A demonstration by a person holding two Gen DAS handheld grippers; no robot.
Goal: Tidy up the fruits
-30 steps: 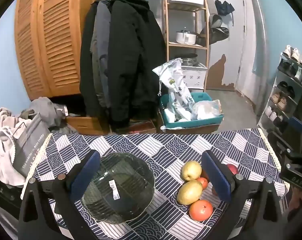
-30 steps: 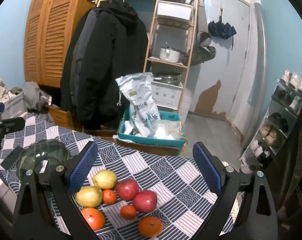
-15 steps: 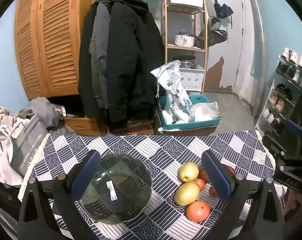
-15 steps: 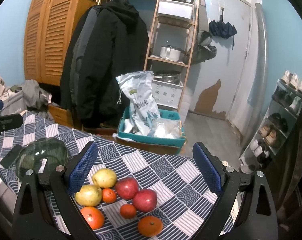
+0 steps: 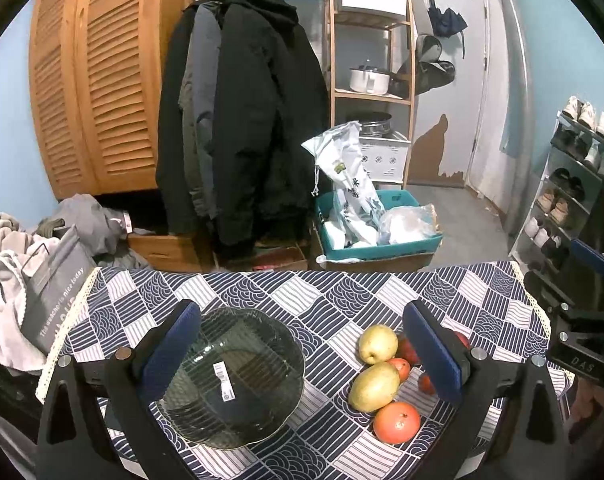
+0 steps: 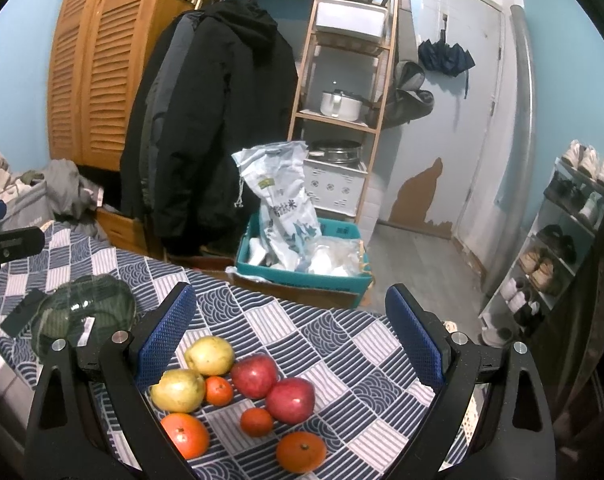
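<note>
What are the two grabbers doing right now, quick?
Left gripper: open, holding nothing, above the glass plate.
Right gripper: open, holding nothing, above the fruit.

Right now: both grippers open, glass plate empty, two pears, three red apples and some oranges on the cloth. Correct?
One slip: there are two red apples, not three, as the right wrist view shows. The rest holds: left gripper and right gripper are open, the glass plate is empty, and two pears lie with the oranges on the cloth.
</note>
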